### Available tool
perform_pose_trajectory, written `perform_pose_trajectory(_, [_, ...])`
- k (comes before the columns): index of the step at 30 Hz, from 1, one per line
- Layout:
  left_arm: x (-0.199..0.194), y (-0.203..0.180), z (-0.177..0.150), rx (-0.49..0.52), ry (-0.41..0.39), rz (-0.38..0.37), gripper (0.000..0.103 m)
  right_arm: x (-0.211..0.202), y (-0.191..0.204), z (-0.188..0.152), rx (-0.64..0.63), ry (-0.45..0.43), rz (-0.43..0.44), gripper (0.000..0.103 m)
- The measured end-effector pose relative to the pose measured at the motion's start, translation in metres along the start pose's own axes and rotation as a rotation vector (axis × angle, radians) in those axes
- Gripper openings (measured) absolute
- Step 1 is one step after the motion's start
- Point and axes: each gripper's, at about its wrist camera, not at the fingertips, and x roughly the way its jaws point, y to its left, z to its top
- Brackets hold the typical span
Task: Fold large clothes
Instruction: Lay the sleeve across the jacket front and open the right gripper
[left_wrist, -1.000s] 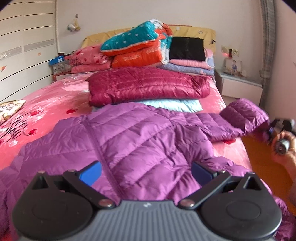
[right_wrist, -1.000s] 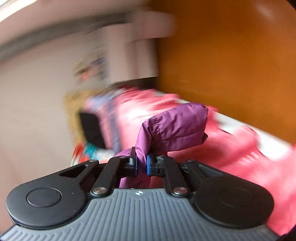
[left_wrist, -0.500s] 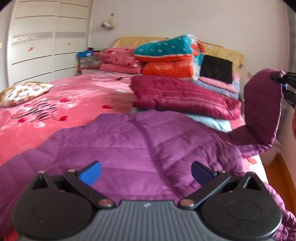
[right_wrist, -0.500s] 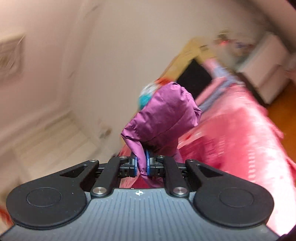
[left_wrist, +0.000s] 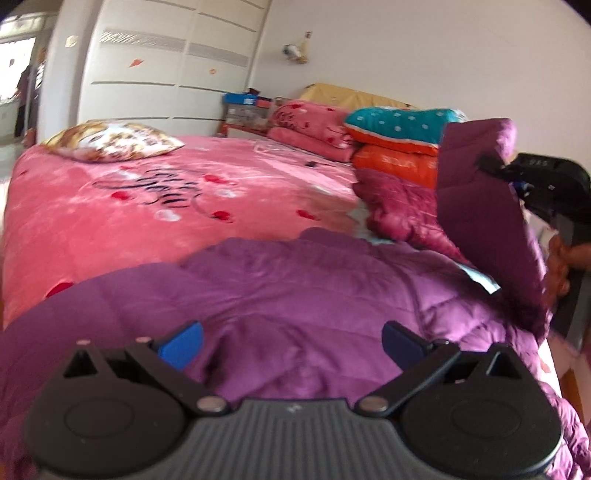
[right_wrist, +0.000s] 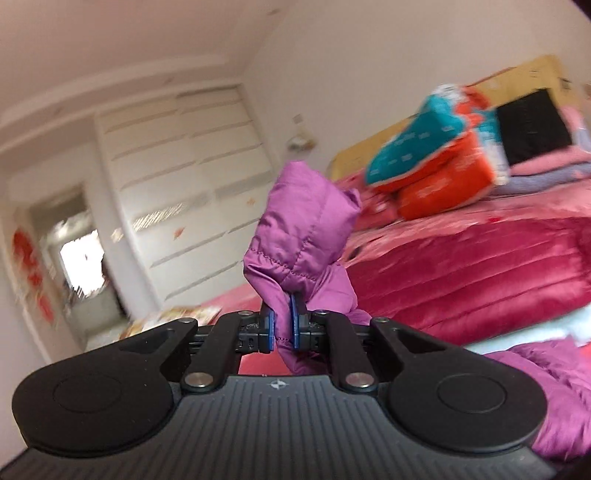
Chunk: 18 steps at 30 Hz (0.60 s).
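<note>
Two tongs: my right gripper (right_wrist: 282, 326) pinches the purple quilted down jacket's (left_wrist: 314, 295) sleeve (right_wrist: 303, 236), lifted at three o'clock from my open, empty left gripper (left_wrist: 291, 341) over its body.

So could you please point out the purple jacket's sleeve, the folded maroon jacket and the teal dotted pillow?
purple sleeve (right_wrist: 306, 229): right wrist view, raised cuff end.
maroon jacket (right_wrist: 469, 273): right wrist view, quilted top.
teal pillow (left_wrist: 399, 123): left wrist view, dotted face.

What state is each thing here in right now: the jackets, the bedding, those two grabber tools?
Purple jacket: spread flat on the bed.
Its sleeve: lifted, pinched.
Right gripper: shut on the sleeve.
Left gripper: open, empty, above the jacket.
Maroon jacket: folded.
Quilts: folded, stacked.
</note>
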Motion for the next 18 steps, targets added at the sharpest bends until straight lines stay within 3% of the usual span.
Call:
perform_pose_trajectory(5, [0.001, 0.032, 0.0, -0.062, 0.002, 0.015, 0.103, 0.029, 0.053, -0.052, -0.099, 0.135, 0.072, 0.012])
perform_pose_trajectory(12, [0.005, 0.064, -0.002, -0.107, -0.003, 0.025, 0.103, 0.06, 0.11, -0.127, -0.312, 0.293, 0.088, 0.012])
perform_pose_trajectory(16, [0.004, 0.069, 0.0, -0.116, -0.009, 0.013, 0.103, 0.07, 0.11, -0.14, -0.3, 0.38, 0.083, 0.017])
perform_pose_trajectory(18, [0.002, 0.068, 0.002, -0.112, -0.017, 0.001, 0.103, 0.068, 0.101, -0.127, -0.288, 0.404, 0.081, 0.018])
